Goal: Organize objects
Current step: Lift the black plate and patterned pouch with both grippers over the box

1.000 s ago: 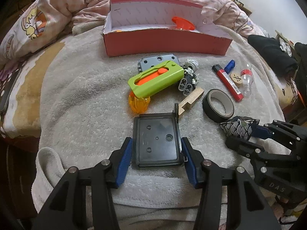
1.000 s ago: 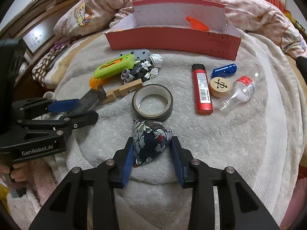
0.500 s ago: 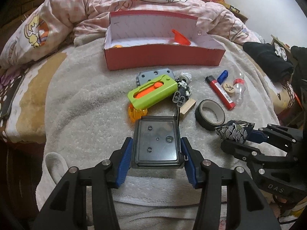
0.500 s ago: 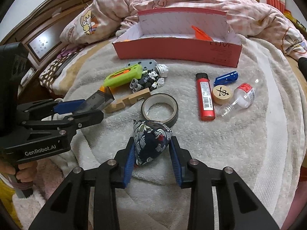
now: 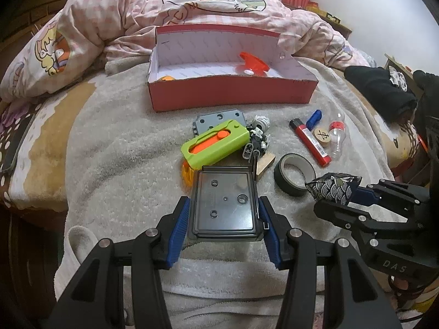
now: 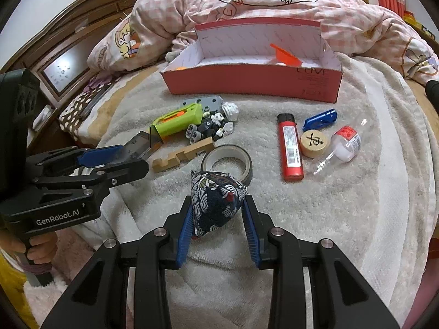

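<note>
with the left gripper (image 5: 223, 219) clamped on the dark plastic case (image 5: 224, 204) and the right gripper (image 6: 218, 219) clamped on the patterned pouch (image 6: 215, 203), the red box (image 5: 233, 93) lies straight ahead by the blanket's (image 5: 115, 150) far edge, nearer neither.

Left tool (image 5: 223, 227) and right tool (image 6: 216, 226) point downward, each clamped on something.

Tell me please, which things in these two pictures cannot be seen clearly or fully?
- Orange thing at the left end of the red box: left wrist view, the front wall hides most of it.
- Orange piece below the green tool: left wrist view, the tool and the dark case in the left gripper cover it.
- Print on the red lighter: right wrist view, too small.
- Underside of the fabric pouch: hidden between the right gripper pads.
</note>
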`<state>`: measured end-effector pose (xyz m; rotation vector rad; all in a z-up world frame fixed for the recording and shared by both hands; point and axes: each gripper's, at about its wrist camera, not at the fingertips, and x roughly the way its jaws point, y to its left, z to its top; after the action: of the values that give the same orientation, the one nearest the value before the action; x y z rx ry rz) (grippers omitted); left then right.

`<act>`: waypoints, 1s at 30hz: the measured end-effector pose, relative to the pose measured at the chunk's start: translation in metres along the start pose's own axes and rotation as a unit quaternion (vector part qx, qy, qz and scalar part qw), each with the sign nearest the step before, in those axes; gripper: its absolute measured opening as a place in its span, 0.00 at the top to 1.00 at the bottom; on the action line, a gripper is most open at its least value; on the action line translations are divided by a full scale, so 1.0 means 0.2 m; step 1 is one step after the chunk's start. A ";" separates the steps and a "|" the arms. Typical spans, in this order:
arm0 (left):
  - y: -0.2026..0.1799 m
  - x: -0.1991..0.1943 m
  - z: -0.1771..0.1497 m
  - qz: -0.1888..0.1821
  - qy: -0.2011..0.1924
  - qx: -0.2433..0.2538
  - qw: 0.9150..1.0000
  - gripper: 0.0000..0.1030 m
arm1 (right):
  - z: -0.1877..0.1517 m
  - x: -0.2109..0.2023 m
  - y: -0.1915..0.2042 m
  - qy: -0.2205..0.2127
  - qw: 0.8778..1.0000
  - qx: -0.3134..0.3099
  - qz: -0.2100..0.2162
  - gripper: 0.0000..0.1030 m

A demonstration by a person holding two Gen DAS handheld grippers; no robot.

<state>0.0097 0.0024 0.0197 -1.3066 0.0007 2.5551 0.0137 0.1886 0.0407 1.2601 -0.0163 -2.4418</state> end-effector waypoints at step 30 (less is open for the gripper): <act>-0.07 0.04 0.35 0.024 -0.034 0.026 0.999 0.52 | 0.32 -0.05 -0.08 -0.027 0.998 -0.041 -0.031 0.66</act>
<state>-0.0469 0.0260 0.0575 -1.2143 0.0841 2.6200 -0.0369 0.1958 0.0840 1.1767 0.1095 -2.5008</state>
